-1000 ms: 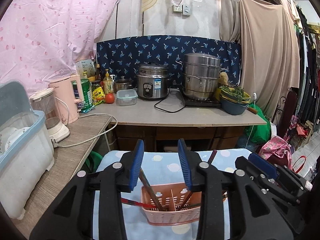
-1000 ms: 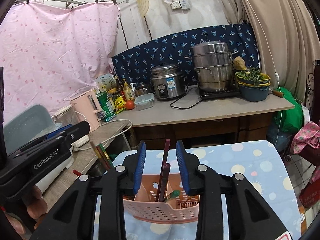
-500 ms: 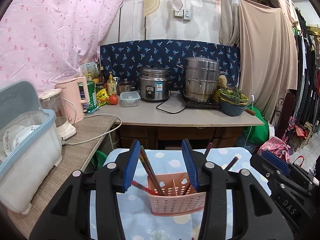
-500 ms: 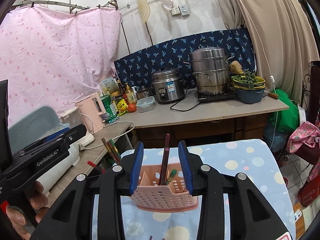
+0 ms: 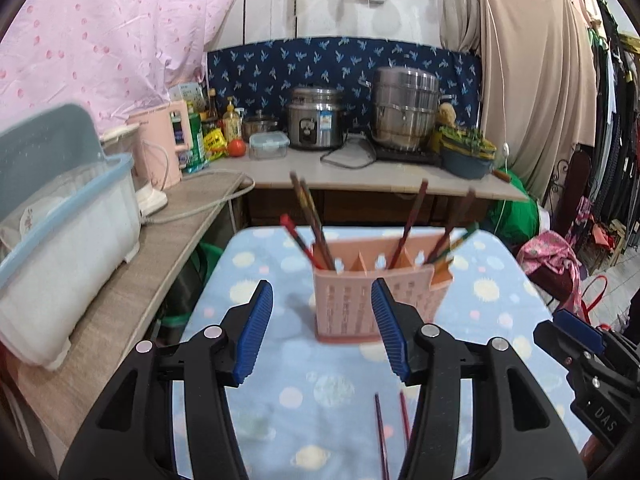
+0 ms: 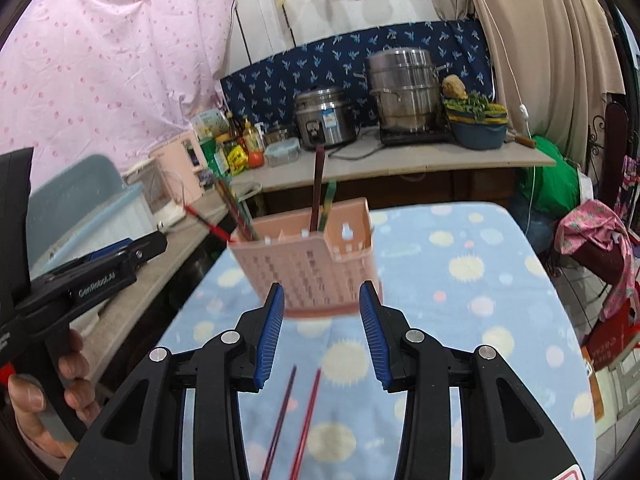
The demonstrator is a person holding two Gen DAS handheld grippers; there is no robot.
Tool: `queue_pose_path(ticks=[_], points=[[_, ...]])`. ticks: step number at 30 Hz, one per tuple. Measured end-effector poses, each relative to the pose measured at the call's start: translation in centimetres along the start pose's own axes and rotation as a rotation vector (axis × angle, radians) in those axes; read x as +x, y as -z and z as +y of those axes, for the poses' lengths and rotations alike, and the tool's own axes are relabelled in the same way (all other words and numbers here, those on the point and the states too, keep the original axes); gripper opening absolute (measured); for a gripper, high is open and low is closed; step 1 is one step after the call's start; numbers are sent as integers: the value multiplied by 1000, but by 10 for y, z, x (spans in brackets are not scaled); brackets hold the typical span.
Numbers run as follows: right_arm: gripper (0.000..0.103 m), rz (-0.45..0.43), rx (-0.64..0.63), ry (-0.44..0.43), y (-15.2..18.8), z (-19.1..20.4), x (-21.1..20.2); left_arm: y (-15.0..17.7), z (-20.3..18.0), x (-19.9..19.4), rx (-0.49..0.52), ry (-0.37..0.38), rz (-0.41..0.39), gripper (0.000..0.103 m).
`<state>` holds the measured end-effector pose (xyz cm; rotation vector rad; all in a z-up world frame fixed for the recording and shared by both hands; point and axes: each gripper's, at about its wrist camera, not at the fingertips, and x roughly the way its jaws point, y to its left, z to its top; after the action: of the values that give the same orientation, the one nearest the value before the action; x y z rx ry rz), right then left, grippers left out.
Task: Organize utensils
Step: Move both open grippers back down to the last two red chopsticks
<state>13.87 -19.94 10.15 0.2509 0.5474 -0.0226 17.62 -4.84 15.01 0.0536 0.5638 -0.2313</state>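
A pink slotted utensil basket (image 5: 360, 300) stands on the table's blue dotted cloth (image 5: 500, 320). Several dark and red chopsticks (image 5: 312, 232) lean out of its compartments. Two loose dark red chopsticks (image 5: 380, 432) lie on the cloth nearer to me, also seen in the right wrist view as chopsticks (image 6: 296, 412). My left gripper (image 5: 322, 286) hangs short of the basket, its jaws opening with nothing between them. My right gripper (image 6: 322, 286) is open and holds nothing, above the loose pair and short of the basket (image 6: 308, 268). A hand (image 6: 36, 400) holds the left tool.
A white and blue dish box (image 5: 60, 240) sits on the wooden counter at left, with a pink kettle (image 5: 160, 144) behind it. On the far counter stand a rice cooker (image 5: 316, 124) and a steamer pot (image 5: 404, 108). Clothes and bags crowd the right side.
Both grippers have drawn back from the basket and sunk lower. Their jaws stand wider. Two loose chopsticks on the cloth have come into view under them.
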Motion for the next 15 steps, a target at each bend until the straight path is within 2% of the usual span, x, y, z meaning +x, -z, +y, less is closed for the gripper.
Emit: queue_pose_path(ticks=[6,15], points=[[38,69,13,8,43,-4,-9,44,2,-2,5,-9,72,49],[38,131,56,25,90,-15,-15,93,5,-3,-4,-22,164,49]])
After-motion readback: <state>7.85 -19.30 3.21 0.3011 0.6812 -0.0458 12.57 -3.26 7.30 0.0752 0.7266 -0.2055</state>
